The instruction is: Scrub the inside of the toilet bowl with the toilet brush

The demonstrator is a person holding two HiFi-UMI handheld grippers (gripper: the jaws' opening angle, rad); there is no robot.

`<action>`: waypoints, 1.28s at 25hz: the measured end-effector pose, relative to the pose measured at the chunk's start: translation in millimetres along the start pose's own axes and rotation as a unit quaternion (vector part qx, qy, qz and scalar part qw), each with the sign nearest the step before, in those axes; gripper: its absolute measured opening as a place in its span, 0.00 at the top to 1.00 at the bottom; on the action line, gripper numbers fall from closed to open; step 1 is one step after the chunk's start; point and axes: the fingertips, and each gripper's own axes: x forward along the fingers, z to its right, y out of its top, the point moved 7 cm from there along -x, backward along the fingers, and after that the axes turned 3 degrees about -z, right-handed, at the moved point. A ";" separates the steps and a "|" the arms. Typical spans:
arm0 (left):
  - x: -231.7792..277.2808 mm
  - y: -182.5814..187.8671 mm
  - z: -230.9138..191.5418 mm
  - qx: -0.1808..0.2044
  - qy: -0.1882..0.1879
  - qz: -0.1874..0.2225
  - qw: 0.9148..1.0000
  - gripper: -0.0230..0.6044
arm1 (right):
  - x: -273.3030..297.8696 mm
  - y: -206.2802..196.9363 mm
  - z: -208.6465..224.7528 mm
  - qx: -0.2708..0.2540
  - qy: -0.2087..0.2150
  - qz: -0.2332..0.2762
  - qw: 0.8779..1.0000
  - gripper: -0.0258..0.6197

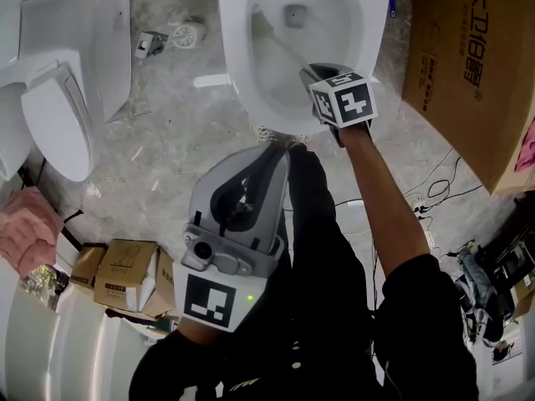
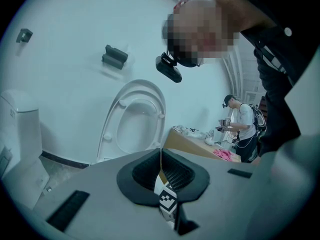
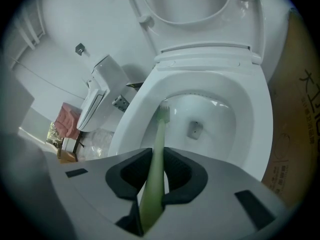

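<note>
The white toilet bowl [image 1: 242, 82] stands open at the top of the head view, its seat and lid raised [image 3: 200, 14]. My right gripper [image 1: 315, 73] hangs over the bowl's near rim, shut on the pale green toilet brush [image 3: 159, 134]. The handle [image 1: 280, 44] slants into the bowl, and the bristle head [image 3: 164, 113] rests against the left inner wall, above the drain [image 3: 194, 130]. My left gripper [image 1: 280, 152] is held back near my body, pointing upward, with its jaws shut [image 2: 161, 156] on nothing.
A second toilet [image 1: 58, 98] stands at the left. A big cardboard box [image 1: 468, 65] stands right of the bowl, small boxes [image 1: 125, 274] and a pink cloth [image 1: 21, 232] at lower left. Cables [image 1: 443, 182] trail over the floor. Another person [image 2: 245, 126] stands by a counter.
</note>
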 end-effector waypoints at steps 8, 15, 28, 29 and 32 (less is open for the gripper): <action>-0.1 2.5 -4.0 -0.004 0.001 0.004 1.000 0.91 | -0.9 20.6 10.1 0.020 -0.037 0.018 0.999 0.83; -0.6 1.7 -4.9 -0.007 0.002 0.004 1.000 0.91 | -10.3 24.7 29.3 0.010 -0.076 0.027 0.997 0.82; -3.8 1.8 -7.4 -0.004 0.001 0.004 1.000 0.91 | -26.0 16.3 56.6 0.021 -0.113 0.034 0.993 0.82; -4.1 1.3 -7.7 -0.004 0.001 0.003 1.000 0.91 | -27.5 15.0 59.3 0.021 -0.118 0.033 0.992 0.82; -4.3 1.2 -8.4 -0.007 0.001 0.004 1.000 0.91 | -30.6 13.3 64.3 0.016 -0.128 0.029 0.991 0.82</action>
